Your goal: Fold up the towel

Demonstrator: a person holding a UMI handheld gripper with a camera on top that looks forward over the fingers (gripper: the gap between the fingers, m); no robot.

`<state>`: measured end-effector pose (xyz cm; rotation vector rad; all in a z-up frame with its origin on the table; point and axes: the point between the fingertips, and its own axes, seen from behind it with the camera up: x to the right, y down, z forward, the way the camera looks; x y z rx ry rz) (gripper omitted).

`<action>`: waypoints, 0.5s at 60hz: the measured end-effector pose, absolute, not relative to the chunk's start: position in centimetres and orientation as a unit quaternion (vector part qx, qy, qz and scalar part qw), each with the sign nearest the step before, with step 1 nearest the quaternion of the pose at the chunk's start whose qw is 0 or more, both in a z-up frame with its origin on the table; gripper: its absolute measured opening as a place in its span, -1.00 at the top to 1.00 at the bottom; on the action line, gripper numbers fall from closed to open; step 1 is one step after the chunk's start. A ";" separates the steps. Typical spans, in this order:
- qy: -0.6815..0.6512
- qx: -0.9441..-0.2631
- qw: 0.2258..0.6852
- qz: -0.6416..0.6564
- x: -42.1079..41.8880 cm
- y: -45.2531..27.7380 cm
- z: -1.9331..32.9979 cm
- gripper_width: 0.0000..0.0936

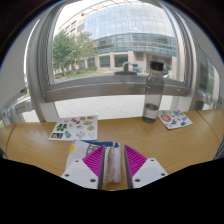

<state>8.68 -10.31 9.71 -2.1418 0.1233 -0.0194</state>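
My gripper [113,172] is over a wooden table [40,145]. A narrow beige strip of bunched towel [113,163] fills the gap between the two fingers, from their base to their tips. Both fingers press on it, and the magenta pads [95,160] splay out to either side. The rest of the towel is hidden below the fingers.
A clear water bottle [151,100] stands on the table beyond the fingers, to the right. A colourful printed sheet [75,127] lies ahead to the left and another one [175,120] lies next to the bottle. A large window [110,45] closes off the table's far side.
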 end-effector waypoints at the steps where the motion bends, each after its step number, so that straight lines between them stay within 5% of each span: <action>1: 0.049 -0.878 0.476 -0.022 8.6 -10.0 8.9 0.22; 5: 0.049 -0.885 0.459 -0.057 11.9 -9.9 6.2 -0.11; 12: 0.063 -0.883 0.463 -0.028 12.9 -10.5 6.4 -0.26; 30: 0.034 -0.843 0.536 0.024 5.0 -15.3 16.7 -0.66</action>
